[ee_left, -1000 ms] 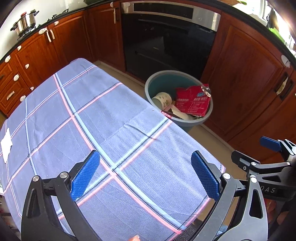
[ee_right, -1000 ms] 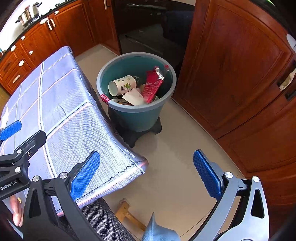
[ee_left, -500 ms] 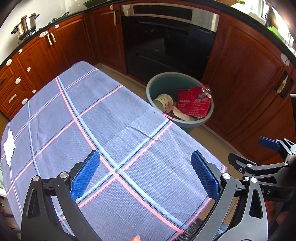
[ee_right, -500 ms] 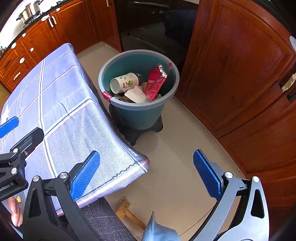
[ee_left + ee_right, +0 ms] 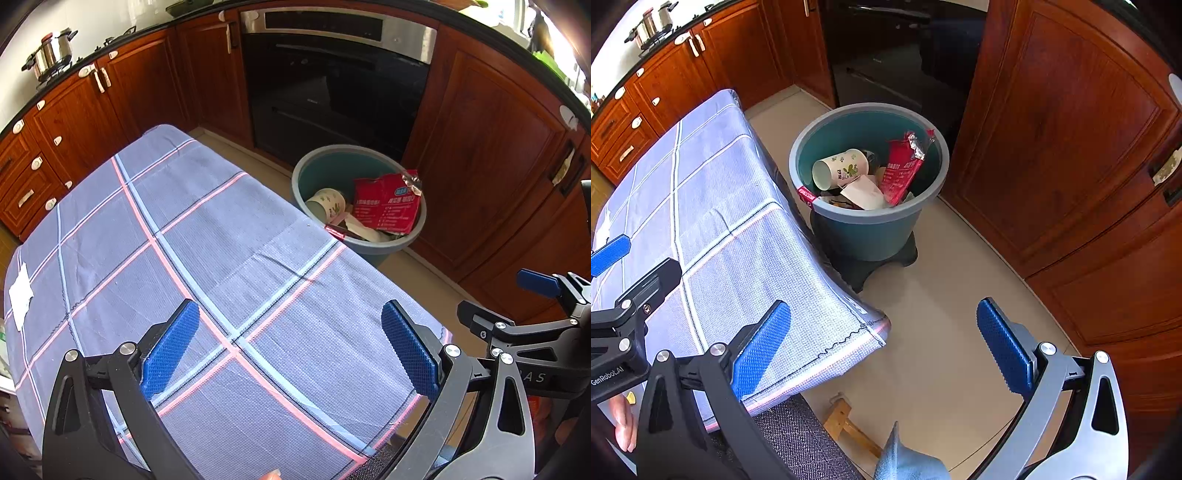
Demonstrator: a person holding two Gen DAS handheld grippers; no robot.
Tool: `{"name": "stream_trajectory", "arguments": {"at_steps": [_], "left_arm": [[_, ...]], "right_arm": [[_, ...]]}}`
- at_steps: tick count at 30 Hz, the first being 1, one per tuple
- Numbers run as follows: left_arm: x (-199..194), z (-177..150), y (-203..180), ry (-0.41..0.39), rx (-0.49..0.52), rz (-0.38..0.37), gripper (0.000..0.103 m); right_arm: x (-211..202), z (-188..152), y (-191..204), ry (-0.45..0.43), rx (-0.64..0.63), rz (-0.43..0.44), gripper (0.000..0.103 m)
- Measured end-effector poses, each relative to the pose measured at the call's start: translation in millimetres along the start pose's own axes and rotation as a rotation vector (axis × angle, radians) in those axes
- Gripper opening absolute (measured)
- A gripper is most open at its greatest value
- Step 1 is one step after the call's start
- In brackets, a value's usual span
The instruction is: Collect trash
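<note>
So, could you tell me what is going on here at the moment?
A person is clearing trash with a handheld gripper in each hand. The left gripper and right gripper are both open and empty. The teal bin beside the table holds a paper cup, a red wrapper and other scraps. A white scrap of paper lies at the tablecloth's far left edge.

The bin (image 5: 868,218) stands on the floor just beyond the table's (image 5: 713,221) far corner, before the oven (image 5: 332,85) (cup (image 5: 840,172) and wrapper (image 5: 901,173) inside).
</note>
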State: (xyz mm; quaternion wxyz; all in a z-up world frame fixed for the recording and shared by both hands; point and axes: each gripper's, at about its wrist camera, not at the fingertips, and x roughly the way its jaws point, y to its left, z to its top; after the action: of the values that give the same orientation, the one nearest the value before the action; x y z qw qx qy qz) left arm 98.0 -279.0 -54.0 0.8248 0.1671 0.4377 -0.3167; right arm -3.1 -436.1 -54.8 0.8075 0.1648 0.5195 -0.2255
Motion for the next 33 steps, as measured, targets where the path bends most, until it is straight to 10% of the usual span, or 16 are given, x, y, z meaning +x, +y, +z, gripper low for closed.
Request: {"name": "stream_trajectory", "arguments": {"at_steps": [33], "left_arm": [[-0.7,-2.2,-0.4,-0.002,0.012,0.011,0.099]], "right_arm": [[-0.1,1.4,3.5,0.003,-0.005,0.003,0.097]]}}
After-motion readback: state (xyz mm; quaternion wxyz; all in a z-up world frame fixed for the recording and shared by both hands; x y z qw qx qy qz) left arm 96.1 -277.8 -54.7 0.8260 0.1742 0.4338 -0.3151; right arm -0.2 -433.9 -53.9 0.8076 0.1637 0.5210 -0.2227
